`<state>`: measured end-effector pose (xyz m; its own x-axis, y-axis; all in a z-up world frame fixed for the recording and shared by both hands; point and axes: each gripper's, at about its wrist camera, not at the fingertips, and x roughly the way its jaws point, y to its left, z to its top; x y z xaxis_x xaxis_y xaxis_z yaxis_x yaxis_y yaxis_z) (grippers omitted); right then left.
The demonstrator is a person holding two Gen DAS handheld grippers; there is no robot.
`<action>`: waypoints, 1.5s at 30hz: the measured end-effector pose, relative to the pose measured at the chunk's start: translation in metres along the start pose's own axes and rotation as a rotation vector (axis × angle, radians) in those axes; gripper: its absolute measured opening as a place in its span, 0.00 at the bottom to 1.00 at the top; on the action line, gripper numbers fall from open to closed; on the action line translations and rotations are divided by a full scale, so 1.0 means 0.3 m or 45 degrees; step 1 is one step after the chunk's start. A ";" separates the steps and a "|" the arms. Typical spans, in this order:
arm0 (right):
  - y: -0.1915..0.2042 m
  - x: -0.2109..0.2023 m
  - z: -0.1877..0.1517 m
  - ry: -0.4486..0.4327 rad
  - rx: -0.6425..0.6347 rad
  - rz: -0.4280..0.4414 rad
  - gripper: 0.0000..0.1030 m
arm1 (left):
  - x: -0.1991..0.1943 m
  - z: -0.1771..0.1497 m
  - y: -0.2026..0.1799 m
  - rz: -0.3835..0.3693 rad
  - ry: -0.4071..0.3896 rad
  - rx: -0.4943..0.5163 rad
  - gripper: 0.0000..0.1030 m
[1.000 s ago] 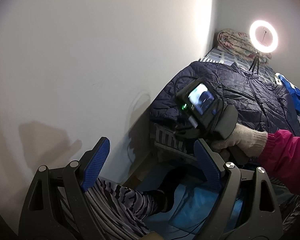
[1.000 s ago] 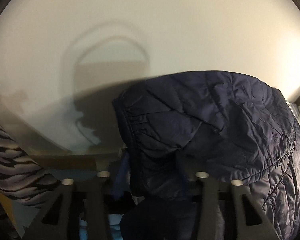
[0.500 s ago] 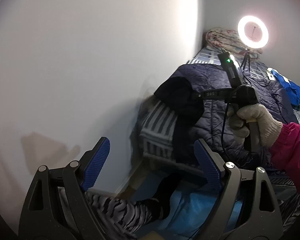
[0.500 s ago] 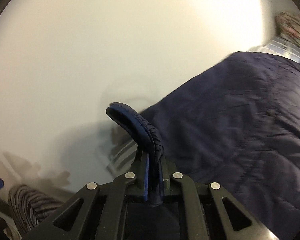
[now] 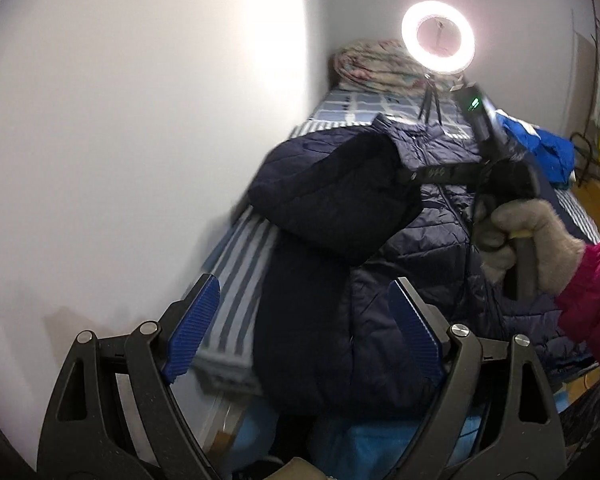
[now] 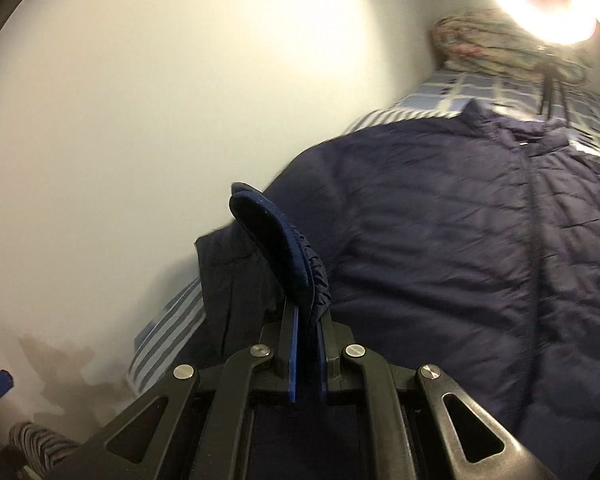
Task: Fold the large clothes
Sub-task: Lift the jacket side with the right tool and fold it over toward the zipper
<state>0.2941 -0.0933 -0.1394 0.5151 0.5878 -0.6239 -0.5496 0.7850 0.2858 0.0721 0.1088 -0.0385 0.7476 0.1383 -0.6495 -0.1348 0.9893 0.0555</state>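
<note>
Striped bed | right gripper pinches jacket cuff, seemingly | left gripper spread

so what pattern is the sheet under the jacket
Blue and white stripes on the sheet, clearest in the left wrist view.

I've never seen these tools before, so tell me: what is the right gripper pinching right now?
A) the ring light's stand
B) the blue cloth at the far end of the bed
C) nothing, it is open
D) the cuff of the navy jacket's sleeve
D: the right gripper has its blue pads closed on the gathered cuff of the navy jacket.
</note>
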 end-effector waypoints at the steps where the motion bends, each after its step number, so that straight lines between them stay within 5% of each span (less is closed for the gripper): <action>1: -0.025 0.000 0.013 -0.023 0.013 -0.015 0.05 | 0.026 0.024 -0.014 -0.008 0.008 0.016 0.86; 8: -0.301 -0.042 0.130 -0.146 0.105 -0.185 0.05 | 0.141 0.093 -0.094 -0.036 0.002 0.069 0.86; 14: -0.594 -0.007 0.108 -0.155 0.195 -0.506 0.05 | 0.231 0.103 -0.144 -0.076 0.096 0.085 0.86; 19: -0.763 0.014 0.105 -0.155 0.317 -0.566 0.05 | 0.263 0.147 -0.192 -0.100 0.104 0.091 0.86; 26: -0.869 0.045 0.148 -0.141 0.320 -0.643 0.05 | 0.305 0.207 -0.274 -0.131 0.100 0.112 0.86; 30: -0.921 0.111 0.144 -0.028 0.338 -0.672 0.05 | 0.333 0.242 -0.324 -0.142 0.086 0.131 0.86; 33: -0.924 0.124 0.135 0.019 0.340 -0.679 0.11 | 0.348 0.270 -0.353 -0.169 0.075 0.126 0.86; 34: -0.922 0.118 0.137 0.022 0.339 -0.688 0.20 | 0.347 0.279 -0.363 -0.172 0.065 0.132 0.86; 36: -0.907 0.078 0.138 -0.003 0.330 -0.701 0.32 | 0.342 0.293 -0.383 -0.182 0.042 0.146 0.86; 45: -0.748 -0.294 0.075 -0.137 0.283 -0.648 0.40 | 0.227 0.299 -0.441 -0.272 -0.081 0.173 0.86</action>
<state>0.3868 -0.3168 -0.1321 0.7493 0.1320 -0.6489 -0.0687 0.9901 0.1222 0.1992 -0.0086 -0.0220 0.7898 -0.0762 -0.6086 0.1160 0.9929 0.0262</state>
